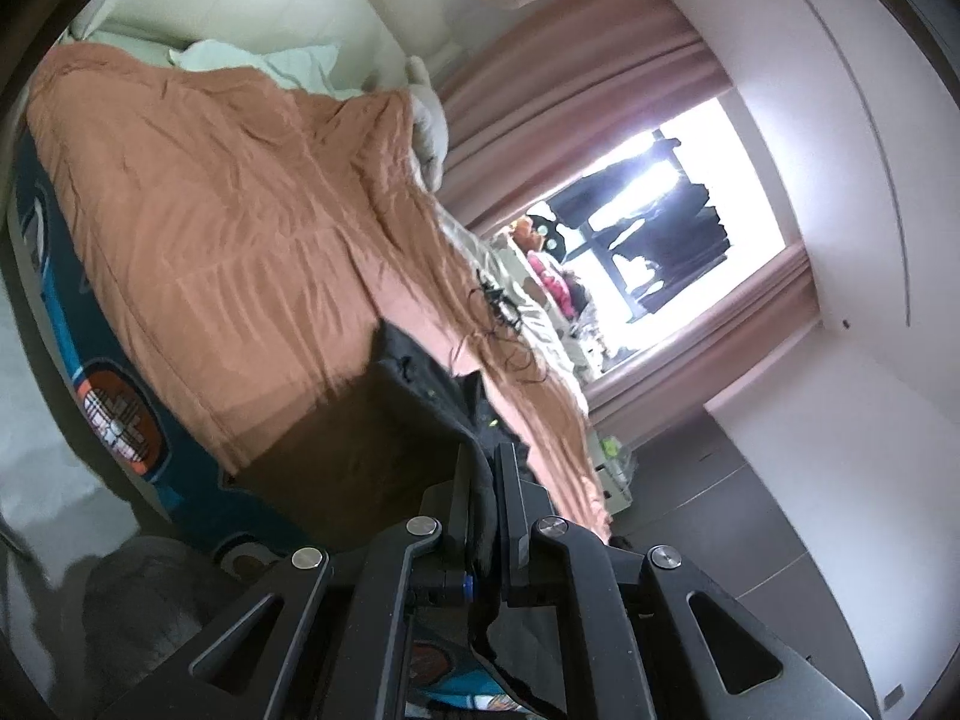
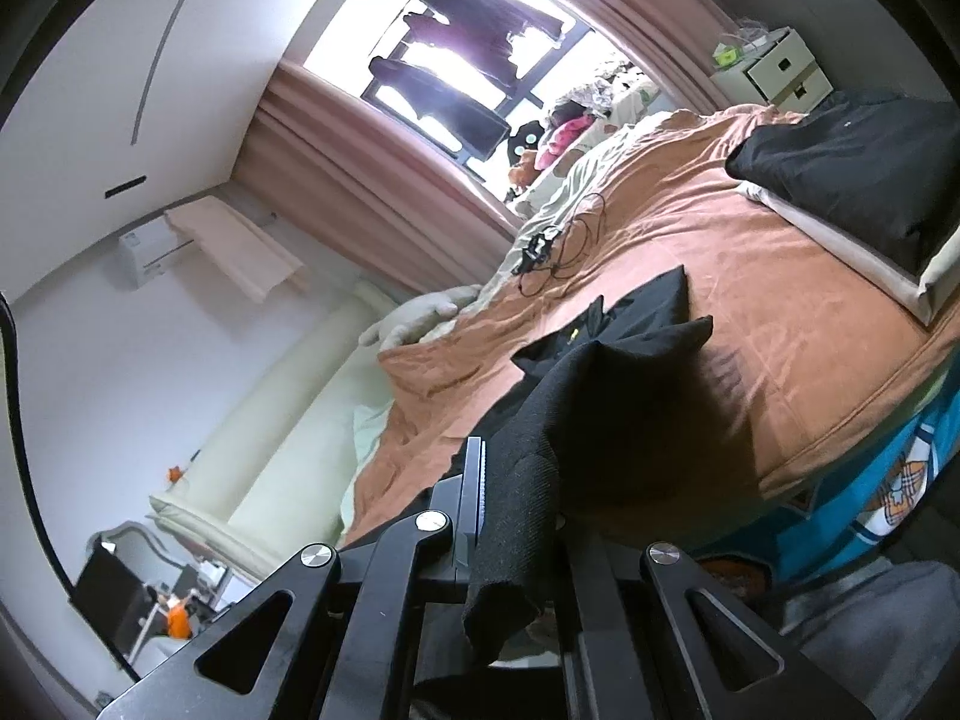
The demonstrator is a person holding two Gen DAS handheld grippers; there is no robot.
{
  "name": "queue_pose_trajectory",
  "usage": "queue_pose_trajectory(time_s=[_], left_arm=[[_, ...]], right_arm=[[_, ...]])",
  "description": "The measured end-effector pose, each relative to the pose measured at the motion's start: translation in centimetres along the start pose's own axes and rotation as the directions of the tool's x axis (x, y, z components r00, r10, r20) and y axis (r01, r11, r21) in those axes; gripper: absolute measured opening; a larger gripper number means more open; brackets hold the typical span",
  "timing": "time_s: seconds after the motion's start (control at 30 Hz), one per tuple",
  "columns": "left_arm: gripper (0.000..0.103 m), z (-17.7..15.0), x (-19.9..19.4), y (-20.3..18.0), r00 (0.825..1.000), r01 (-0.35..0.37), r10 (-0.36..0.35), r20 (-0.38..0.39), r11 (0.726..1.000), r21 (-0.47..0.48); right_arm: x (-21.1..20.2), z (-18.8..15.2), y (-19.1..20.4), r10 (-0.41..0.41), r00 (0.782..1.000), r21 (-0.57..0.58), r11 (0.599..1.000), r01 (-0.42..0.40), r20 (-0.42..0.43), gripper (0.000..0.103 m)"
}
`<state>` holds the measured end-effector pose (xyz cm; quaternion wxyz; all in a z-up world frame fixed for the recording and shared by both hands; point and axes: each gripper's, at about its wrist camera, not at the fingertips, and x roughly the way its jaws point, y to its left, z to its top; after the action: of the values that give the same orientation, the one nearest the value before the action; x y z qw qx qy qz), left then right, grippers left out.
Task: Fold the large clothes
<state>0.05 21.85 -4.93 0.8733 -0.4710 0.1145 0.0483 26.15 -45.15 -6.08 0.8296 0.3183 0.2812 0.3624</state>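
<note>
daylight comes from the window (image 1: 660, 228), blown out to white in both views so the dark clothes hanging there (image 2: 462, 60) read as silhouettes, with a soft haze on the pink curtains (image 2: 372, 180). the room is moderately bright; the orange bedspread (image 1: 228, 228) is evenly lit, but the black garment (image 2: 600, 396) casts a heavy dark shadow on it and shows almost no detail. strong fisheye bending with black vignette corners, slight softness toward the edges, and small glints on the gripper bolts.

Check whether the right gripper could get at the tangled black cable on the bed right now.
Probably not: the right gripper is shut on the black garment, which drapes between it and the black cable farther across the orange blanket.
</note>
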Motion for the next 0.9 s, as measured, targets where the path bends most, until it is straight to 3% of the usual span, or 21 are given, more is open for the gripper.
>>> queue_pose_trajectory(time_s=[0.2,0.43,0.7,0.9], left_arm=[[0.004,1.3,-1.8,-1.7,0.999,0.032,-0.033,0.042,0.999,0.02],[0.004,2.5,-1.2,-1.9,0.999,0.028,-0.029,0.022,0.999,0.022],[0.005,6.0,4.1,-3.8,0.998,0.05,-0.051,0.043,0.998,0.031],[0.005,10.0,10.7,-5.5,0.999,0.027,-0.029,0.037,0.999,0.044]], right_arm=[[-1.0,0.3,2.1,0.036,0.999,-0.038,0.999,-0.035,0.02,0.003],[0.8,1.6,2.9,0.011,1.0,-0.047,0.999,-0.011,0.004,0.003],[4.6,5.8,3.1,-0.017,0.999,-0.076,0.997,0.02,0.037,0.003],[9.4,10.5,1.2,-0.024,0.998,-0.013,1.0,0.025,0.058,0.003]])
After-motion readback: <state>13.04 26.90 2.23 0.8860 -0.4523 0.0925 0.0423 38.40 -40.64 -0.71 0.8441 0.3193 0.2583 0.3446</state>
